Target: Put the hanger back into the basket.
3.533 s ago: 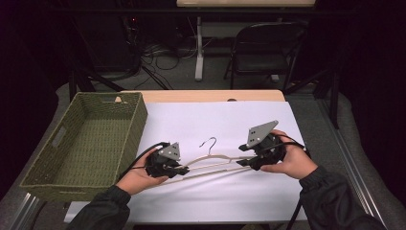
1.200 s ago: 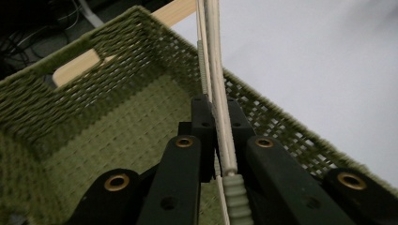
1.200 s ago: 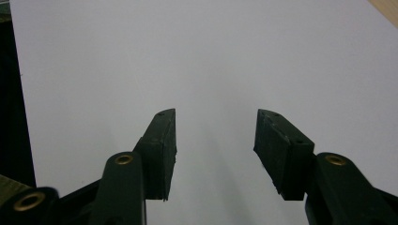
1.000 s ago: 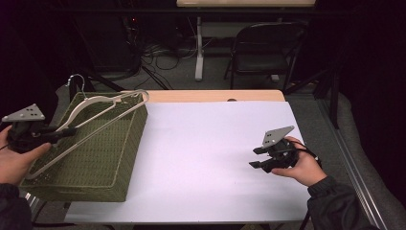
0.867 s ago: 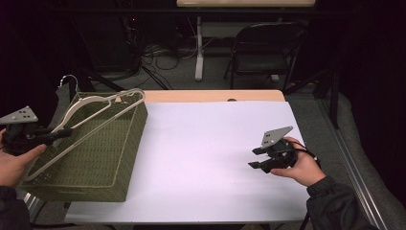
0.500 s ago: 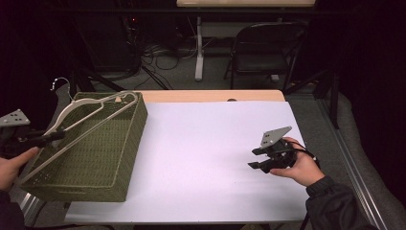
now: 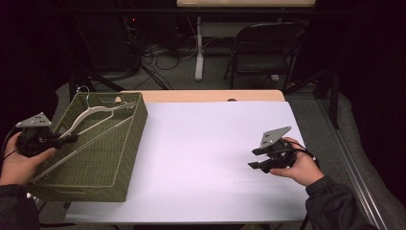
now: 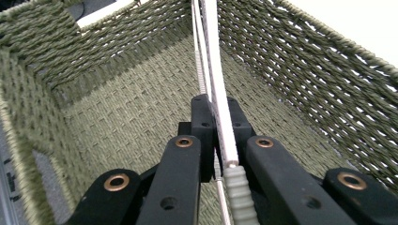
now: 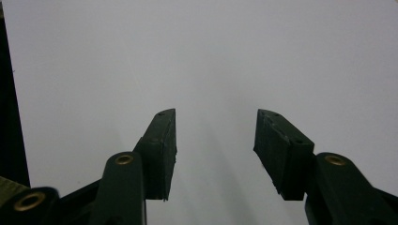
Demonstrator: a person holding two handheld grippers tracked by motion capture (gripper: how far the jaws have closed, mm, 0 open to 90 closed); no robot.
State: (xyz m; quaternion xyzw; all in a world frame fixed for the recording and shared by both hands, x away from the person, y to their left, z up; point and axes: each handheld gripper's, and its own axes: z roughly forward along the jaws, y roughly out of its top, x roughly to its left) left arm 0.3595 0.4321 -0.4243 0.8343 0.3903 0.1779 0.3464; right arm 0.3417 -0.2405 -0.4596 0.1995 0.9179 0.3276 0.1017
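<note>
At the left edge of the desk [image 7: 215, 143], the left tool [image 7: 67, 139] is clenched on a white hanger [image 7: 95, 115], gripping it near one end of its lower bar. The hanger hangs tilted over the open green woven basket [image 7: 129, 143]: its held end is low at the near left side of the basket, its shoulders and metal hook [image 7: 85, 89] rise toward the basket's far left corner. Whether the far part of the hanger rests on the basket rim, cannot tell from the high view. In the left gripper view the two black jaws are pressed against the hanger [image 8: 213, 70] from both sides, with a ribbed grey sleeve [image 8: 239, 192] on the bar just below the pinch point; the basket [image 8: 117, 117] floor and walls lie beyond, and the hanger runs up and away toward the far wall. The left hand [image 7: 19, 163] holds the tool outside the basket's left wall, jaws pointing in over the rim.

The right tool [image 7: 261, 160] sits well apart, over the bare white desk near its right side, held in the right hand [image 7: 299, 165]. It is released: in the right gripper view the jaws stand wide apart with only the white desk [image 9: 211, 56] surface between them, nothing gripped. Grey three-cornered plates top both tools.

A black chair [image 7: 263, 48] and cables [image 7: 158, 52] on the floor lie beyond the desk's far edge.
</note>
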